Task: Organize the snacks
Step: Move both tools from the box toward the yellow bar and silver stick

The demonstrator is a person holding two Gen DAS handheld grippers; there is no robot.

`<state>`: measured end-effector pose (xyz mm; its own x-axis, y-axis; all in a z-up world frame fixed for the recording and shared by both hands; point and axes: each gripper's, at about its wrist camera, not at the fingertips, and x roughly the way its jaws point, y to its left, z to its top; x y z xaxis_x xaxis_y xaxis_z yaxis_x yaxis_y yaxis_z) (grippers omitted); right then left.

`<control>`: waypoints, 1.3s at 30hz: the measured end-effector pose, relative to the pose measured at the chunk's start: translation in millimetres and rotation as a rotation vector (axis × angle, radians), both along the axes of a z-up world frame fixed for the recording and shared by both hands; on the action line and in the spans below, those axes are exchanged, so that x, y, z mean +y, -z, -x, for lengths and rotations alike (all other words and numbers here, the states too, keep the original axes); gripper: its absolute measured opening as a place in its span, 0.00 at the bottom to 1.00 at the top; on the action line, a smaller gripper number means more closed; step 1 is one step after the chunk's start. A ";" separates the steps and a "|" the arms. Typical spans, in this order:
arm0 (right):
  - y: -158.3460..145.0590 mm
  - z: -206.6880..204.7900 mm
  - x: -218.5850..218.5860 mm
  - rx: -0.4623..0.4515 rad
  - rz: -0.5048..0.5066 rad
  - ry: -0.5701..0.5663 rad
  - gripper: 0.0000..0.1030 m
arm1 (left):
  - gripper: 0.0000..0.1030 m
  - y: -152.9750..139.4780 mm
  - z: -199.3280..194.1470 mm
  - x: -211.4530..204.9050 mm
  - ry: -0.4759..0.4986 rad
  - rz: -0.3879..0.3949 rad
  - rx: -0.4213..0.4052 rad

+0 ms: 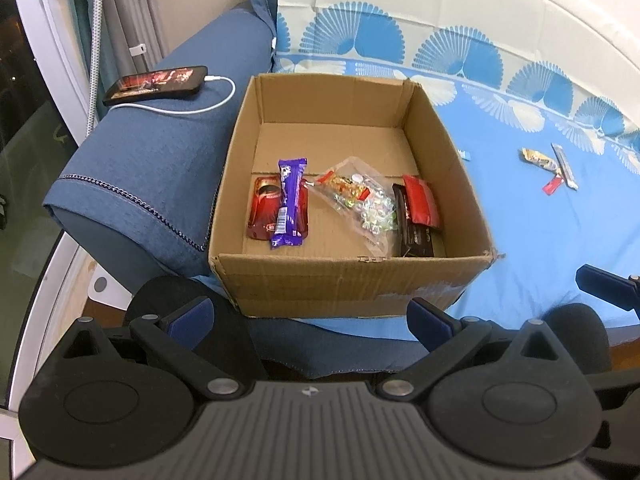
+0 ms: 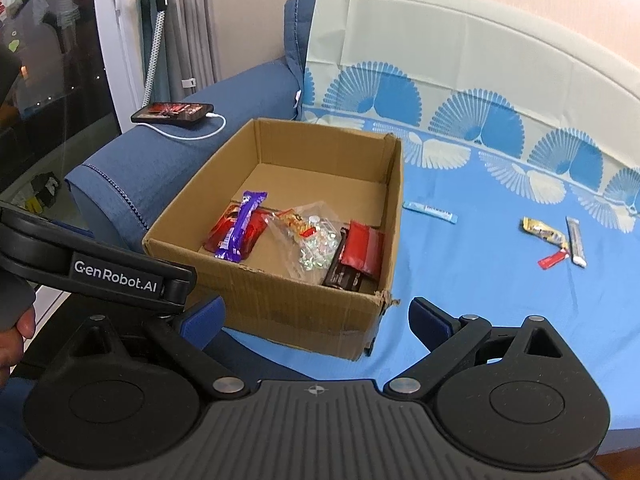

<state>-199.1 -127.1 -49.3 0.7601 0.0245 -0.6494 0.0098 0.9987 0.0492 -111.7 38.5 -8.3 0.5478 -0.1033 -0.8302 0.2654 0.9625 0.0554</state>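
Observation:
An open cardboard box (image 1: pixel 352 280) (image 2: pixel 280 304) sits on the blue bed sheet. Inside lie a purple bar (image 1: pixel 289 204) (image 2: pixel 241 232) on a red packet (image 1: pixel 262 208), a clear bag of candies (image 1: pixel 360 204) (image 2: pixel 310 240), and a red pouch (image 1: pixel 421 200) (image 2: pixel 362 252) on a dark packet (image 1: pixel 414 236). On the sheet to the right lie a gold wrapper (image 2: pixel 542 230) (image 1: pixel 538 158), a silver stick (image 2: pixel 576 242), a small red sachet (image 2: pixel 553 259) and a light blue stick (image 2: pixel 430 211). My left gripper (image 1: pixel 310 316) and right gripper (image 2: pixel 316 318) both hang open and empty before the box.
A phone (image 1: pixel 156 84) (image 2: pixel 173 113) charges on the blue sofa arm (image 1: pixel 160 168), its white cable (image 1: pixel 192 110) beside the box. A glass door stands at the left. In the right wrist view the left gripper's body (image 2: pixel 96 268) and a hand (image 2: pixel 16 340) show at left.

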 end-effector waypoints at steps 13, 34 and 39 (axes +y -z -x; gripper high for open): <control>19.3 -6.7 -26.9 0.042 -0.096 0.022 0.97 | 1.00 9.5 -9.8 -27.7 0.028 -0.074 0.017; 54.1 -8.6 -129.6 0.083 -0.291 0.231 0.98 | 1.00 23.7 -42.1 -125.4 0.143 -0.151 0.114; 61.5 -8.7 -189.6 0.057 -0.252 0.377 0.99 | 1.00 24.2 -58.0 -172.8 0.233 -0.185 0.103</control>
<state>-190.4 -316.7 -110.8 0.7091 -0.0848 -0.7000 0.3804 0.8819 0.2785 -53.7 -134.3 -32.4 0.4390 -0.0579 -0.8966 0.4913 0.8510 0.1855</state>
